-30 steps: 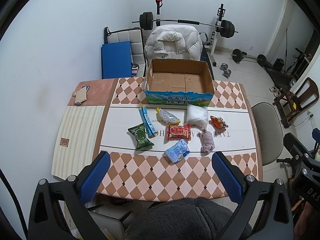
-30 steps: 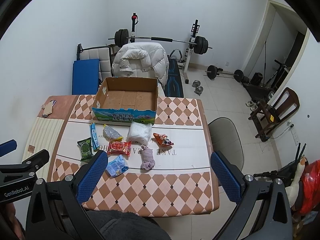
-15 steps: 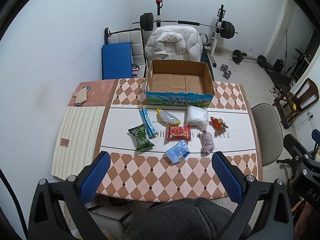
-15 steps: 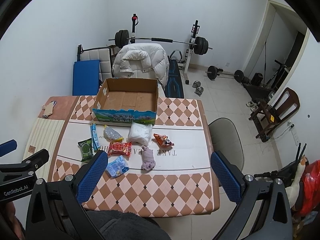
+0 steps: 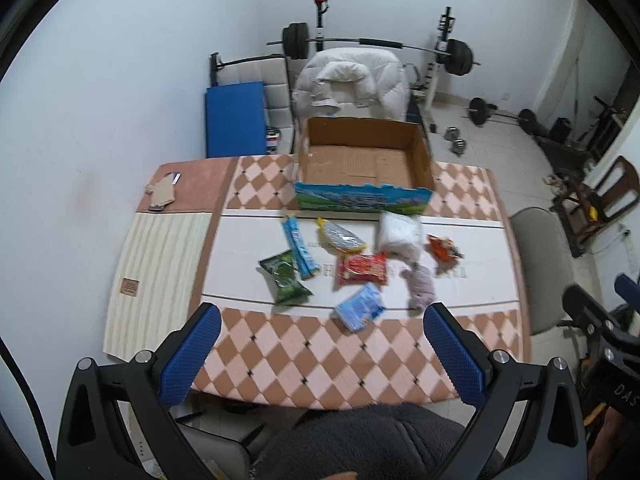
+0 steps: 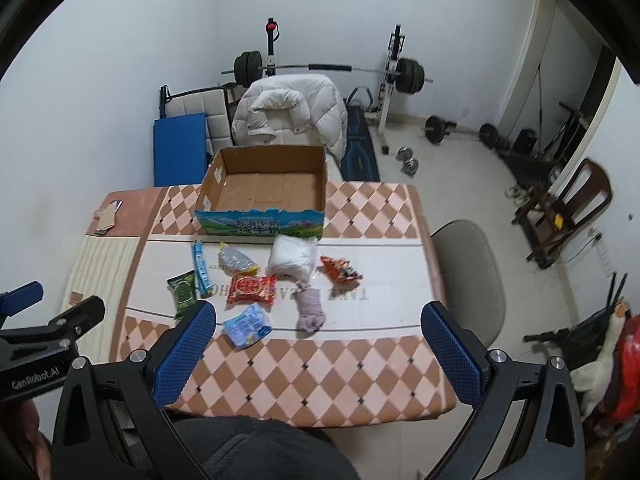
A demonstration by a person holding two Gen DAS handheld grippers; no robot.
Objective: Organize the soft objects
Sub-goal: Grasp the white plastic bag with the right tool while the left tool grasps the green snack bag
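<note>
Gym gear fills the back of the room: we see a barbell rack (image 5: 376, 46) against the white wall and a white puffer jacket (image 5: 352, 82) draped over a seat just behind the desk (image 5: 320, 356). On the desk's far edge sits an open cardboard box (image 5: 362, 164), nothing visible inside it. In front of the box, on the white strip of the tablecloth, the soft things lie loosely clustered: a blue stick pack (image 5: 299, 248) touching a green snack bag (image 5: 285, 278), a silver and yellow pouch (image 5: 341, 237), a red packet (image 5: 363, 269), a white plastic bag (image 5: 400, 236) just beside the box, an orange snack bag (image 5: 443, 248), a rolled lilac cloth (image 5: 420, 286) and a light blue tissue pack (image 5: 360, 307) nearest us.

We hold our left gripper (image 5: 320, 354) above the desk's near edge with its jaws wide and nothing between them. Our right gripper (image 6: 318, 354) hangs alongside, its jaws equally wide and holding nothing. Neither touches any item. A grey chair (image 6: 468, 276) stands at the desk's right side.
</note>
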